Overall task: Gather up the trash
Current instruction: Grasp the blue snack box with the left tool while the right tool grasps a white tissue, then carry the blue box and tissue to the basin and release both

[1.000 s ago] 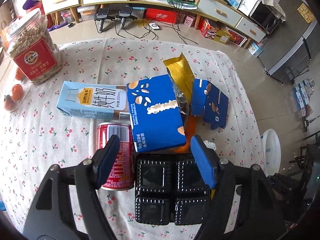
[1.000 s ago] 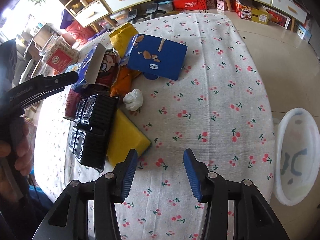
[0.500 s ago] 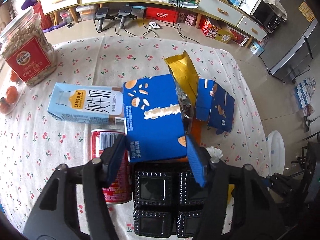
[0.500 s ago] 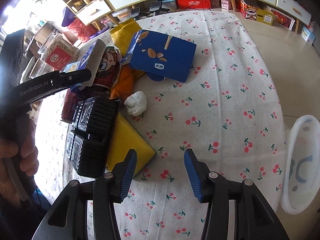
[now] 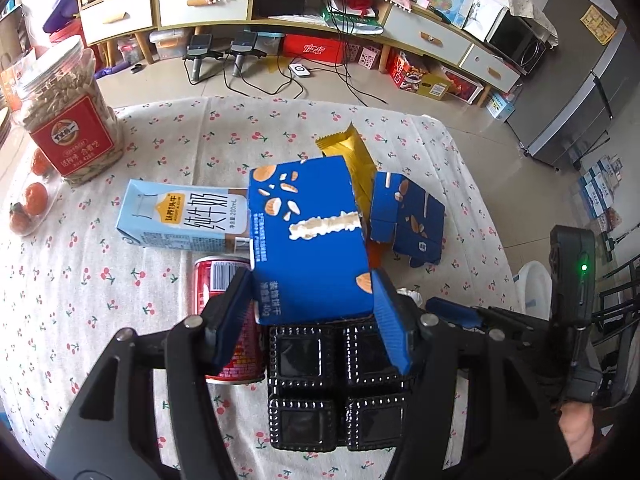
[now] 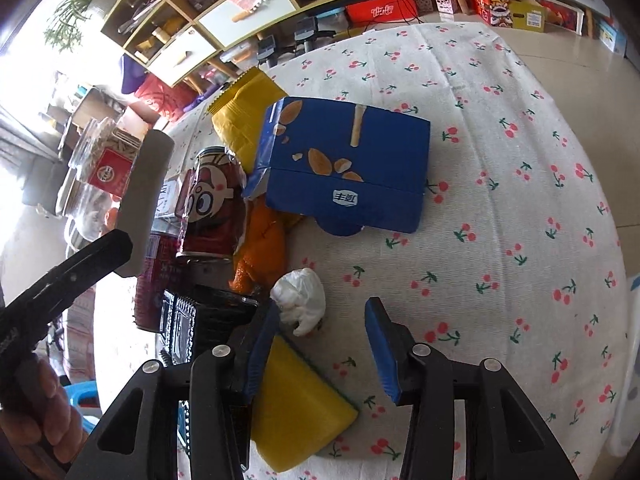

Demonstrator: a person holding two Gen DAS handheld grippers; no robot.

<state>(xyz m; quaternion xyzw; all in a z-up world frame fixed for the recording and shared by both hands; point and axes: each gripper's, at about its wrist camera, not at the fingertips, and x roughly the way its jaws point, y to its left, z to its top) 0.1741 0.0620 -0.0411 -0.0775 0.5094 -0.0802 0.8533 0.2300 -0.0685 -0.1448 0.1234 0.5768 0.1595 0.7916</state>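
Left wrist view: the left tongs (image 5: 312,312) grip the near end of a blue biscuit box (image 5: 306,236), one blue finger pressed to each side, the box tilted up over a black plastic tray (image 5: 338,384) and a red drink can (image 5: 230,320) lying on its side. Beyond it a pale blue milk carton (image 5: 180,216) lies flat on the cherry-print surface (image 5: 80,288), with a gold snack wrapper (image 5: 352,156) and a second, flattened blue box (image 5: 406,218) to the right. A jar of seeds (image 5: 66,116) stands at far left, small orange fruits (image 5: 28,204) beside it. A white bin (image 5: 534,288) sits off the surface's right edge.

Right wrist view: the right tongs (image 6: 322,344) hang released above the surface (image 6: 500,240), holding nothing, with a crumpled white wad (image 6: 300,300) just ahead of the left finger. A yellow sponge (image 6: 296,404) lies under that finger, touching the black tray (image 6: 184,324). The flattened blue box (image 6: 348,164) lies farther ahead, partly over the gold wrapper (image 6: 244,116) and orange peel (image 6: 264,248). The red can (image 6: 212,200) is at left, behind the left tongs' dark arm (image 6: 64,280).
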